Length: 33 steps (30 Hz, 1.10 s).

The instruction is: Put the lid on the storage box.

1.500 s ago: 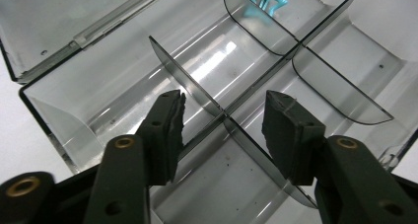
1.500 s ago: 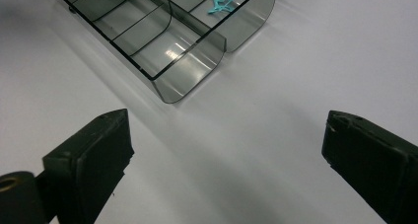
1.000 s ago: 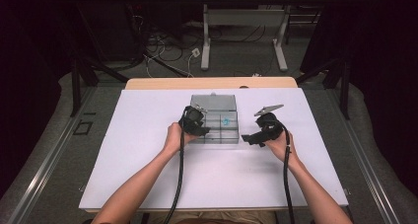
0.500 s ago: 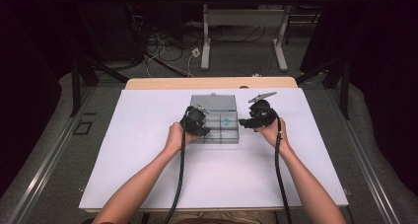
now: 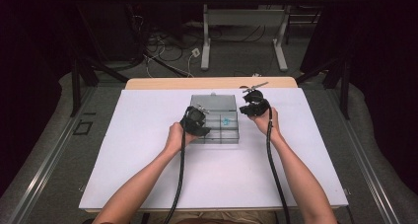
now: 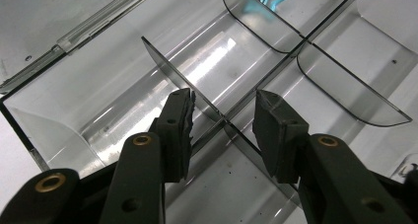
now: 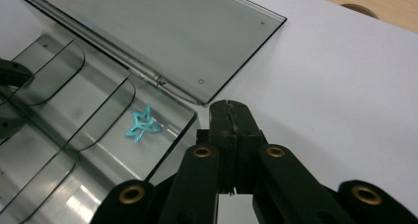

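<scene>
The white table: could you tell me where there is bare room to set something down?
The white table is bare left of the clear organizer box and right of the right gripper. It is crowded mid-table around the box and left gripper.

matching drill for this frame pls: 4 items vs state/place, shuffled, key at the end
Items
1. left gripper
2. right gripper
3. turquoise star clip
4. box lid

States or places
A. lies in a corner compartment of the clear box
B. jaws apart, astride a divider wall
C. folded open, flat on the white table
D. jaws pressed together with nothing between them, over the table beside the box

Pairs: 1-B, 2-D, 3-A, 4-C
</scene>
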Tool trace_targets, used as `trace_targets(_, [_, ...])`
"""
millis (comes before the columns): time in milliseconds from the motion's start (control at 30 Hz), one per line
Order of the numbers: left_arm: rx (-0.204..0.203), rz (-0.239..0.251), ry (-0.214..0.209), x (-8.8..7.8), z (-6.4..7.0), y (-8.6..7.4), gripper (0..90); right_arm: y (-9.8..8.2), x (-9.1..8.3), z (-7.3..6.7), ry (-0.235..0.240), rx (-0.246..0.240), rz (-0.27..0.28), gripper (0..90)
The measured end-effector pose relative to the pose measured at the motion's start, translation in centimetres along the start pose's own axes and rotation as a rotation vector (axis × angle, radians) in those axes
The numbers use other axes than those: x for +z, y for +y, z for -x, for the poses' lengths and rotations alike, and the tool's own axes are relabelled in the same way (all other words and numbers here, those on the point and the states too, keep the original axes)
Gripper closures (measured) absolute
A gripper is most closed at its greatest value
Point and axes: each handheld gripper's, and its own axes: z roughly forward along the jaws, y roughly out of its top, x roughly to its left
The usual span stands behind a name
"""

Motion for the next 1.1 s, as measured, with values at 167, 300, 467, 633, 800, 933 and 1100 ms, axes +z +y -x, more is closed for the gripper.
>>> trace_targets(167, [0.000, 0.001, 0.000, 0.0, 0.0, 0.0, 59.2, 0.7, 1.6, 0.3, -0.012, 0.008, -0.045, 90.0])
trace_targets(300, [0.004, 0.000, 0.004, 0.0, 0.1, 0.0, 59.4, 0.9, 2.9, 0.6, -0.023, 0.025, -0.074, 90.0])
trace_targets(467, [0.008, 0.002, 0.008, 0.0, 0.1, 0.0, 59.4, 1.0, 3.8, 0.9, -0.012, 0.062, -0.065, 90.0])
trace_targets(633, [0.008, 0.003, 0.008, 0.0, 0.1, 0.0, 59.5, 1.2, 4.4, 1.0, -0.016, 0.086, -0.105, 90.0])
trace_targets(800, [0.011, 0.003, 0.007, 0.0, 0.1, 0.0, 59.6, 1.7, 4.9, 1.3, -0.012, 0.108, -0.121, 90.0])
trace_targets(933, [0.008, 0.003, 0.007, 0.0, 0.1, 0.0, 59.6, 1.9, 5.0, 1.4, -0.018, 0.103, -0.104, 90.0])
trace_targets(1100, [0.012, 0.006, 0.007, 0.0, 0.0, 0.0, 59.6, 2.0, 4.7, 1.7, -0.009, 0.088, -0.061, 90.0])
